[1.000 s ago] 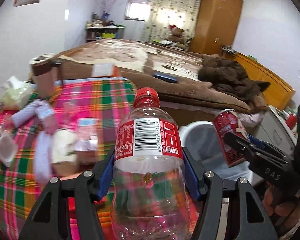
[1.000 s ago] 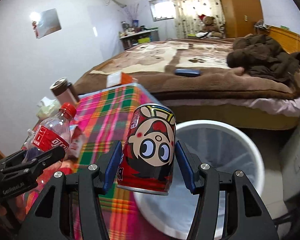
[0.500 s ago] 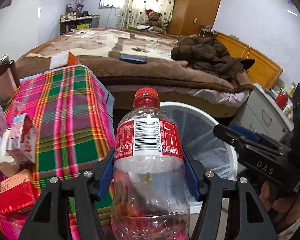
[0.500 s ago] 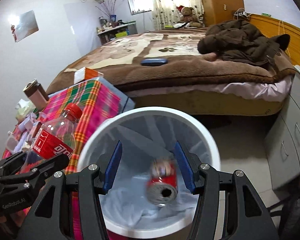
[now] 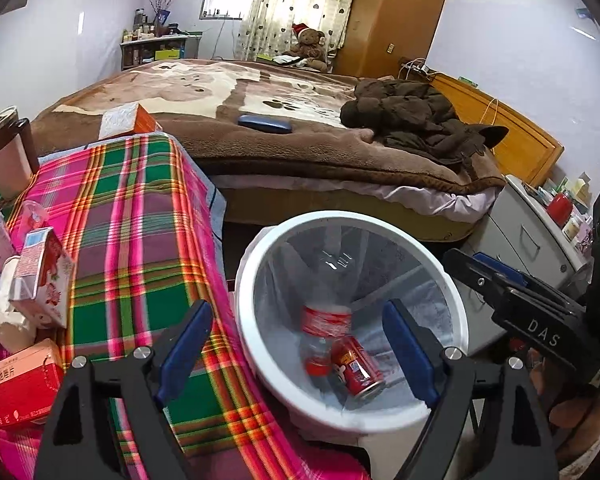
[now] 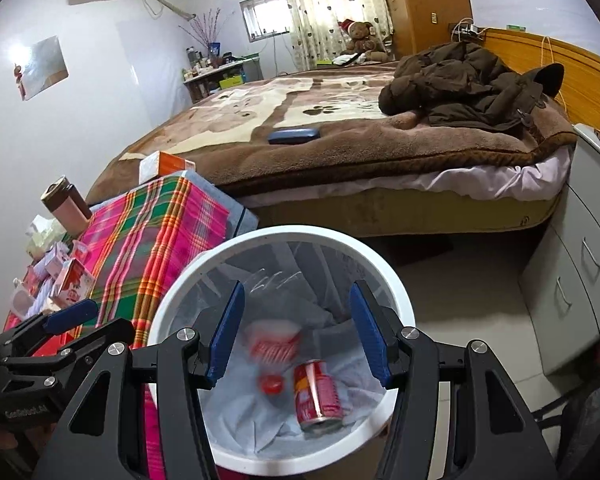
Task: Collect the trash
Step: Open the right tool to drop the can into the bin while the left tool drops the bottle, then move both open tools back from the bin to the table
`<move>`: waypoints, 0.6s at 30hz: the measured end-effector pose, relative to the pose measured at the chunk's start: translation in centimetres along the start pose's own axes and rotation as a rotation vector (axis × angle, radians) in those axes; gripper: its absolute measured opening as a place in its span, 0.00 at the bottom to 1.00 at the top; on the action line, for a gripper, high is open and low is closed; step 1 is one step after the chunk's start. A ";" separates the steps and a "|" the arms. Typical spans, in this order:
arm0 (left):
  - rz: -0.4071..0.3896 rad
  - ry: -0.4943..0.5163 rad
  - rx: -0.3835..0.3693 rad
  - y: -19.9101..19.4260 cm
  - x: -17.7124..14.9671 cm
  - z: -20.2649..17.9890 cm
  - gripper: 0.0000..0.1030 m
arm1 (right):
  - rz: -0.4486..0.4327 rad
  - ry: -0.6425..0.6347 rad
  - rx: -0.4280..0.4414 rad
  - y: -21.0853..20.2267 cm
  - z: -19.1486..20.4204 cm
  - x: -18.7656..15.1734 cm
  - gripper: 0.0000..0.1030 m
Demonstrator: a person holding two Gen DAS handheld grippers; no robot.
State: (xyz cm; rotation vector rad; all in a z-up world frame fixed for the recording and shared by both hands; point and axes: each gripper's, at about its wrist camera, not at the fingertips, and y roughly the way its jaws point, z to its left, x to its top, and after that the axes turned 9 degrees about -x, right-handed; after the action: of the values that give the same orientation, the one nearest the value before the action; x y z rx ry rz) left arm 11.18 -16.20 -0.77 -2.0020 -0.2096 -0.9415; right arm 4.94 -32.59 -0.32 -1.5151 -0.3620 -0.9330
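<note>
A wide bed [image 5: 228,92] under a brown paw-print blanket fills the back of the room, with a crumpled dark jacket [image 5: 412,120] near its right edge and a flat blue case [image 5: 265,123] near the middle of its front edge. Below it on the left, the tabletop [image 5: 140,216] wears a pink and green plaid cloth; small cartons [image 5: 40,280] and a red box [image 5: 20,384] crowd its left edge, and a pink tumbler [image 5: 4,152] stands at its far left corner. A tissue box [image 5: 128,120] sits just past the far edge.

On the floor just beside the tabletop's right edge stands a white trash bin [image 5: 452,288] lined with a clear bag. Inside, at the bottom, lie the task's two pieces of trash: a clear plastic bottle [image 5: 324,324] with a red label, blurred in both views, and touching it a red drink can [image 5: 356,366] on its side.

The left tool [image 5: 298,350] hangs over the bin with its blue pads spreading wider at this moment, nothing between them. The right tool [image 6: 296,336] hovers over the same bin, its pads standing apart and empty. A hand [image 5: 572,416] shows at the lower right of the left wrist view, holding the right tool.
</note>
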 end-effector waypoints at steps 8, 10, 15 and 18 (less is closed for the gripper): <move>-0.041 -0.026 0.047 -2.7 -0.3 1.7 0.85 | -0.027 -0.012 0.027 -1.1 1.5 0.0 0.55; -0.059 -0.026 0.061 -3.6 -0.3 2.0 0.85 | -0.035 -0.016 0.036 -1.4 1.8 0.0 0.55; -0.092 -0.044 0.085 -5.7 -0.6 3.5 0.85 | -0.053 -0.032 0.062 -2.0 3.7 -0.1 0.55; -0.107 -0.052 0.104 -6.8 -0.7 4.6 0.85 | -0.053 -0.048 0.079 -1.9 4.9 -0.3 0.55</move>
State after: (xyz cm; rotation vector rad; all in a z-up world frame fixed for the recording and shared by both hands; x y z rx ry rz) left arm 9.96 -8.43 1.71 -1.9361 -0.3896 -0.9271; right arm 5.12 -27.60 1.16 -1.4631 -0.4707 -0.9149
